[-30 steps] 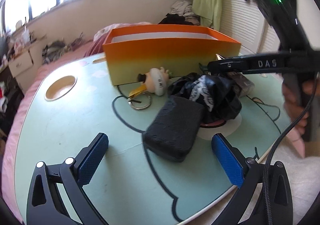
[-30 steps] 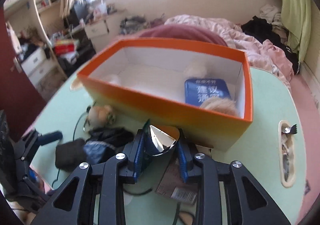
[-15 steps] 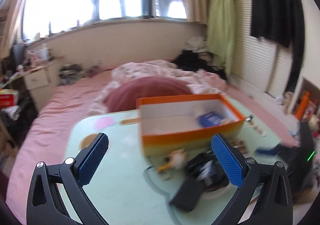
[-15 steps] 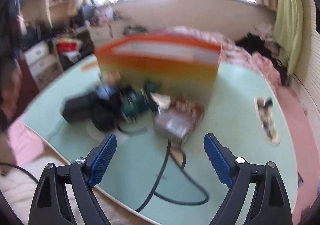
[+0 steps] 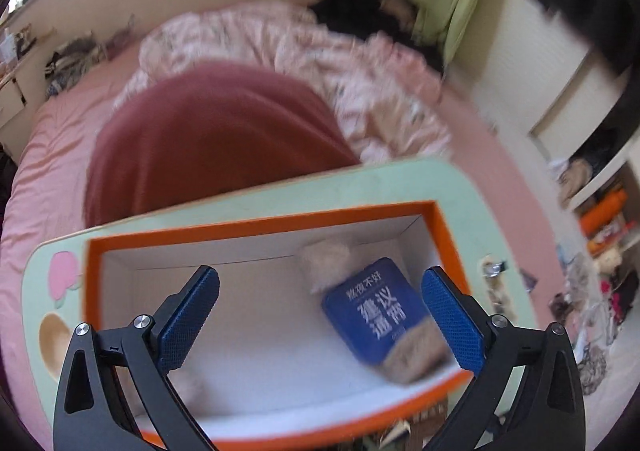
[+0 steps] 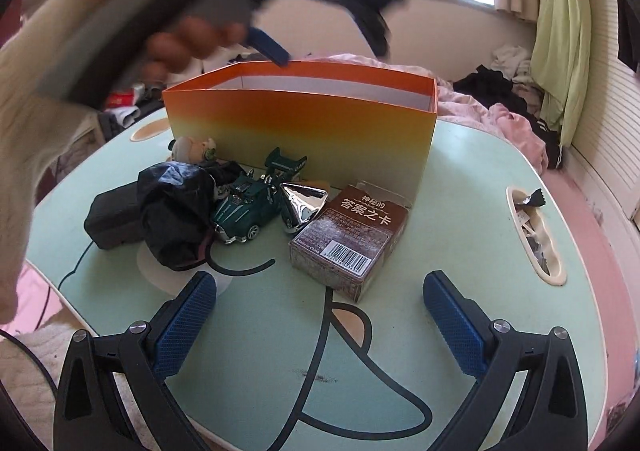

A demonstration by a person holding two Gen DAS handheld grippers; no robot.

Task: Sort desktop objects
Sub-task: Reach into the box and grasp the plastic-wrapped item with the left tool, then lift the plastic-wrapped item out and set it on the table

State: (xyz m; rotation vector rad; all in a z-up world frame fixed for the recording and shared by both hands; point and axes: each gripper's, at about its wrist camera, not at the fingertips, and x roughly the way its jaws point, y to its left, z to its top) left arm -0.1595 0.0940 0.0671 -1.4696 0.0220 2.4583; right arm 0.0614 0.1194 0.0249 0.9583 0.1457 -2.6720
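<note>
right gripper [image 6: 319,313] jaws just opened wide, nothing between them, aimed at pile beside orange box [image 6: 300,127]: toy car [image 6: 244,203], brown card box [image 6: 350,233]. left gripper [image 5: 320,315] wide open, empty, above box interior; blue tin [image 5: 372,311] inside.

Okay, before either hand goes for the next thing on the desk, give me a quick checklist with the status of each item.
1. Right tongs free to grasp: ok. They have just been opening, stand wide, nothing between them.
2. Left tongs free: ok. Open and empty, above the orange box.
3. Room in the box: ok. Only a blue tin and some fuzzy beige pieces at one end; most of the white floor is bare.
4. Things left to sort: not ok. The brown card box, silver cone, green toy car, black bag and black case remain on the table.
5. Clear access: cannot tell. The pile is tightly clustered.
</note>
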